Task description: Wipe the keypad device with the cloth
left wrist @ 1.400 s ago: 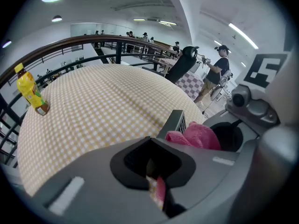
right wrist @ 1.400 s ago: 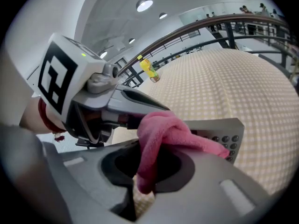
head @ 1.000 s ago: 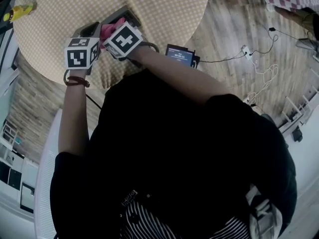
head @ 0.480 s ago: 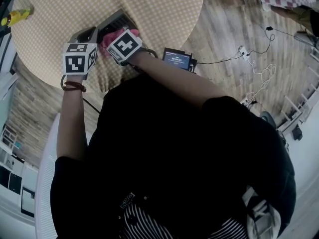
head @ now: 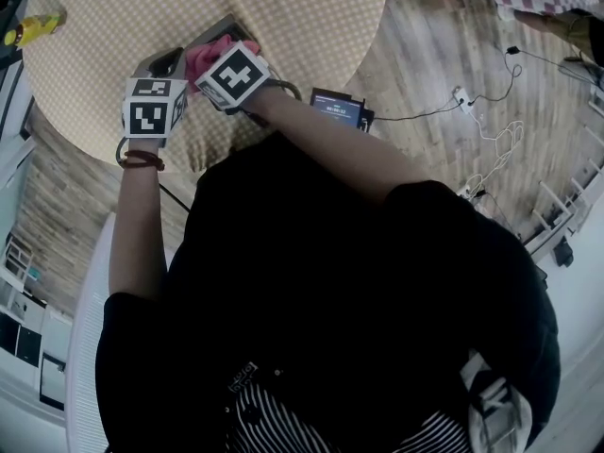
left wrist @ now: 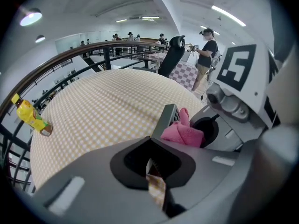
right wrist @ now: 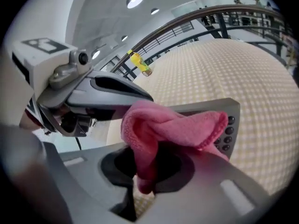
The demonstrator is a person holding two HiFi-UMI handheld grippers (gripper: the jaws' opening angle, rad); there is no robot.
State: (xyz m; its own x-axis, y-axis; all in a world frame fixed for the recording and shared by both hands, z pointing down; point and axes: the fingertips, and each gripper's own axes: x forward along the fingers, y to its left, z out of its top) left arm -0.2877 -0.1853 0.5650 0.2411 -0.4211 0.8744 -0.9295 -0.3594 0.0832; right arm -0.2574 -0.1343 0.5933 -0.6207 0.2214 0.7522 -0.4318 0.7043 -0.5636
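Note:
A grey keypad device (head: 225, 28) lies tilted on the checked round table (head: 302, 17). My left gripper (head: 170, 62) is at its near end, jaws closed to a thin slit at the device's edge (left wrist: 167, 118). My right gripper (head: 215, 53) is shut on a folded pink cloth (head: 209, 51). The cloth (right wrist: 173, 122) is draped over the device's face, with dark keys (right wrist: 229, 127) showing beside it. In the left gripper view the cloth (left wrist: 183, 133) sits against the device, just ahead of the left gripper (left wrist: 152, 164). The right gripper (right wrist: 145, 171) has cloth hanging between its fingers.
A yellow bottle (head: 33, 25) stands at the table's far left edge, also the bottle (left wrist: 32, 115) and the bottle (right wrist: 140, 63). A small dark screen (head: 340, 109) sits by the table's near edge. Cables (head: 481, 111) run over the wooden floor. A person (left wrist: 205, 50) stands beyond a black chair (left wrist: 173, 55).
The right gripper with the pink cloth slid down the device and back up to where it was. The left gripper has hardly shifted.

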